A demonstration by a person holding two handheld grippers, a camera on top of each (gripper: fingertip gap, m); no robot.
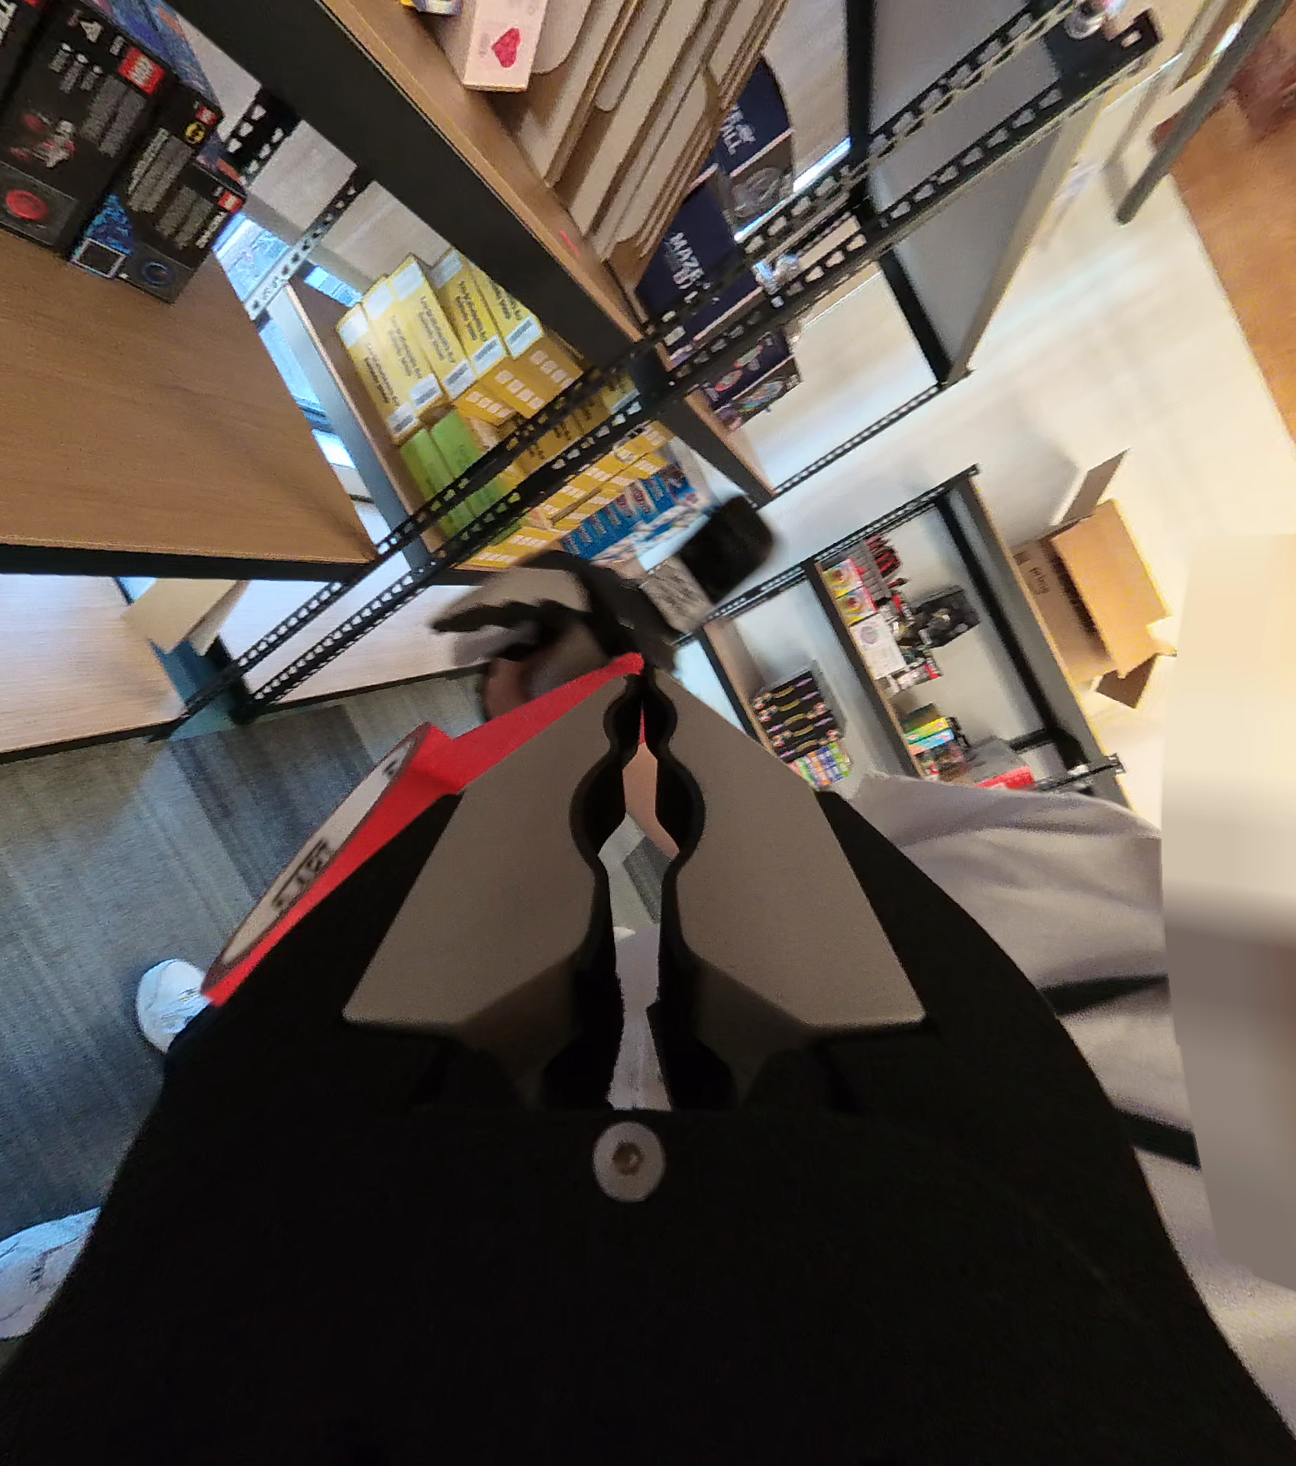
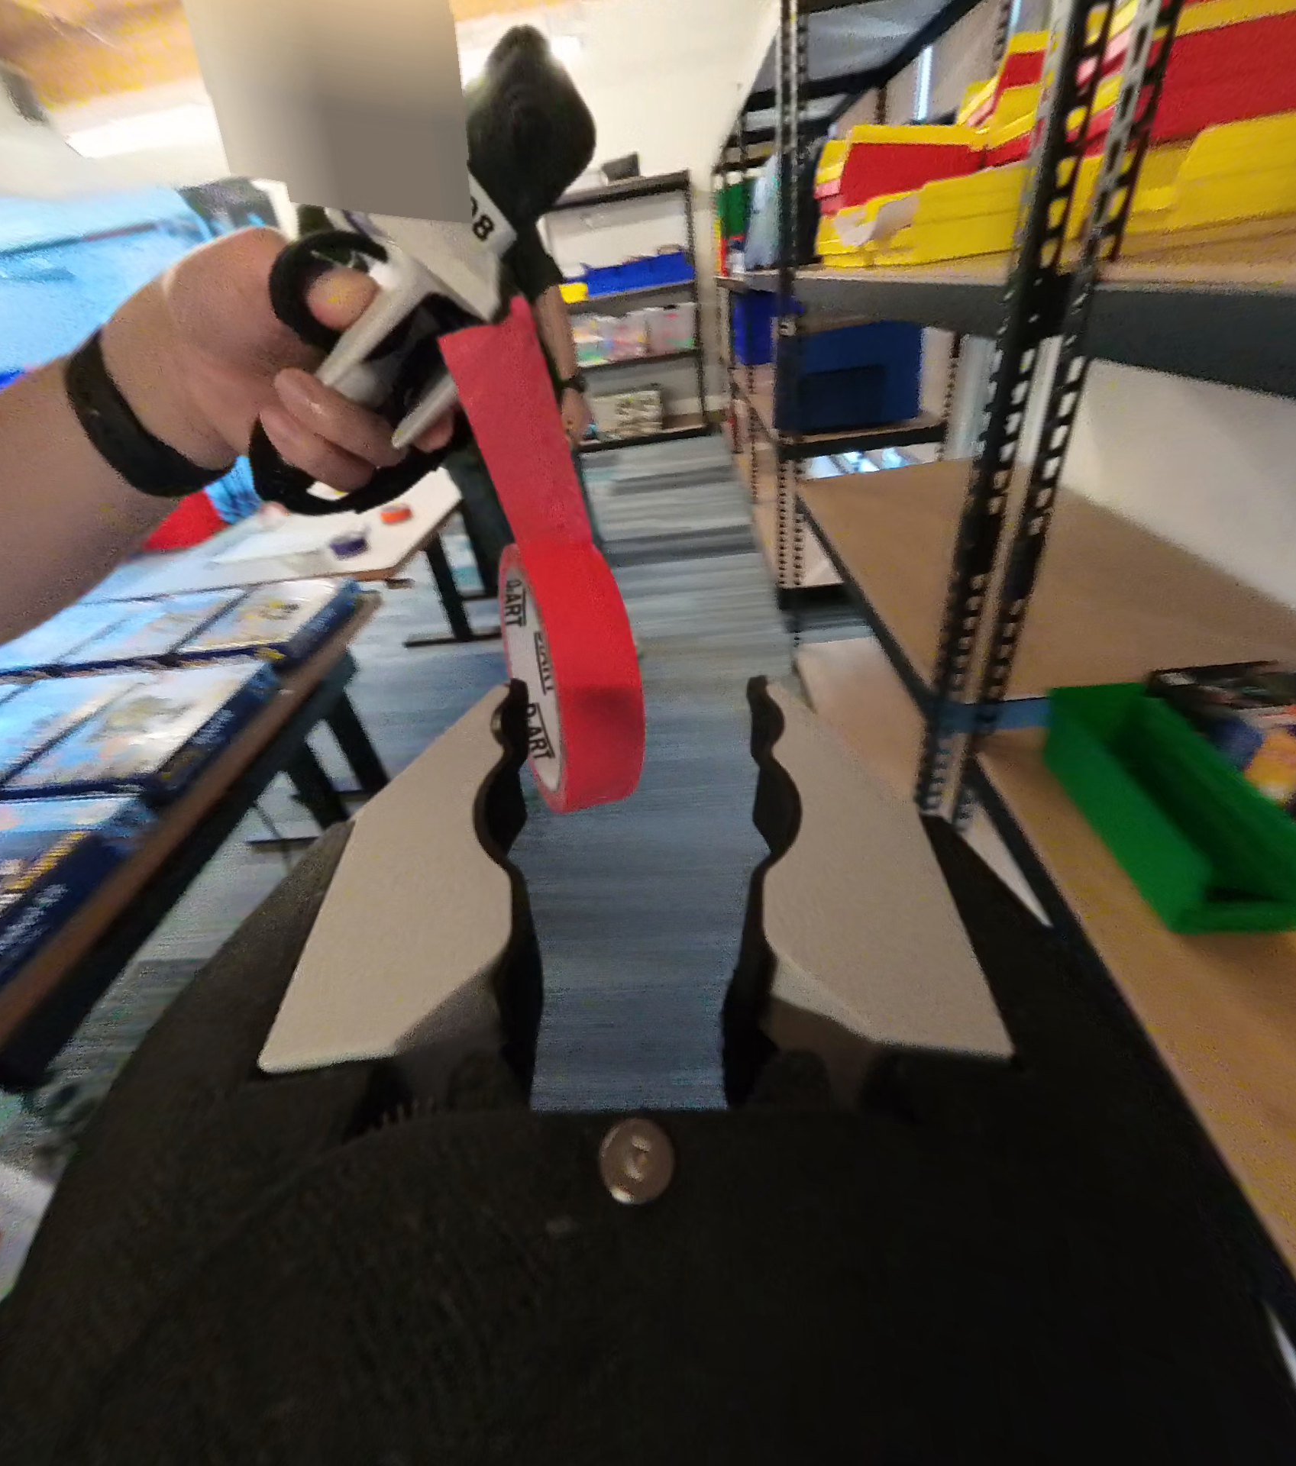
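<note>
Left gripper [image 1: 642, 698]: jaws pinched nearly together on the loose red strip of tape [image 1: 541, 722], gripped at the fingertips; in the right wrist view it [image 2: 470, 317] is held up by a hand [image 2: 232, 357] wearing a black wristband.
Red tape roll [image 2: 589, 682]: hangs in mid-air from the strip, its white core facing left; in the left wrist view it [image 1: 311, 857] lies just left of the left finger.
Right gripper [image 2: 632, 698]: jaws wide apart, holding nothing; the roll hangs just in front of them, close by the left finger [image 2: 422, 873]; whether they touch I cannot tell.
Left side: a low table with blue boxes [image 2: 113, 714].
Right side: a metal shelf rack [image 2: 1025, 555] with wooden boards, a green tray [image 2: 1168, 809] on one, red and yellow cartons [image 2: 1105, 159] above.
</note>
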